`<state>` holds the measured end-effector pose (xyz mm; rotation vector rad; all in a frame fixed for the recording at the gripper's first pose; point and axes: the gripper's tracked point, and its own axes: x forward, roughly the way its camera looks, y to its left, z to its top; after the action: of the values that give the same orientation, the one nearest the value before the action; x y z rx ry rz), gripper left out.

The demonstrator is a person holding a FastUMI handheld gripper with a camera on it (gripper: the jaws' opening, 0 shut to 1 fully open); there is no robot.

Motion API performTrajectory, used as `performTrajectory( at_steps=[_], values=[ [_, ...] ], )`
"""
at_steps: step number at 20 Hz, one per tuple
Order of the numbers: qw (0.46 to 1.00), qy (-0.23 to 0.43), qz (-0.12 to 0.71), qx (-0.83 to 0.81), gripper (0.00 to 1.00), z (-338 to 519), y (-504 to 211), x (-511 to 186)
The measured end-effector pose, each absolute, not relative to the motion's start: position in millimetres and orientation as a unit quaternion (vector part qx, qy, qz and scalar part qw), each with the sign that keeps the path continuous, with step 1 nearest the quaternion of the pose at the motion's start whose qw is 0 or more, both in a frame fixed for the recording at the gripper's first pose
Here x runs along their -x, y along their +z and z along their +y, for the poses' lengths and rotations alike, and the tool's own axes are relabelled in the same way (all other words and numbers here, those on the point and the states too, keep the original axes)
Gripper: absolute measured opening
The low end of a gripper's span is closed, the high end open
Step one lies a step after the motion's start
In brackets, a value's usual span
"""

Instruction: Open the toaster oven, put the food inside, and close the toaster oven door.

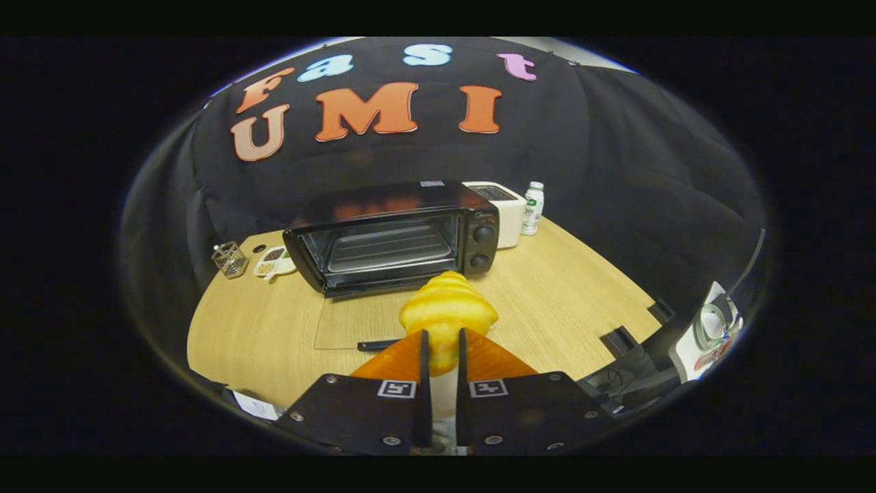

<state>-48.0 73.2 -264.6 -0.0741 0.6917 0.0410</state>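
We have the tongs [443, 342] closed on the pastry [448, 311], a yellow croissant-like piece pinched at its near end and held above the counter [239, 329], just short of the toaster oven [393, 236]. The oven's glass door [356, 322] lies folded down flat toward us, so the rack inside is open to reach. We judge the main risk is the narrow grip: the bulky far end overhangs the tips and could pivot or slip out if it bumps the door or the oven's frame on the way in. The lowered door is nearly see-through, so its edges are hard to trace, and the pastry hides part of it.
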Motion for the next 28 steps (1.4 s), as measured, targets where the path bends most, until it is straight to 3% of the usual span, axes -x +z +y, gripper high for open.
performTrajectory(
  at_steps=[7,25,28],
  values=[
    [0.946,0.057,0.317,0.032,0.14,113.3,-282.3,-14.3],
    [0.939,0.136,0.271,-0.163,0.14,184.5,-328.8,-112.0],
    [0.942,0.131,0.266,-0.159,0.26,182.1,-336.1,-124.8]
  ],
)
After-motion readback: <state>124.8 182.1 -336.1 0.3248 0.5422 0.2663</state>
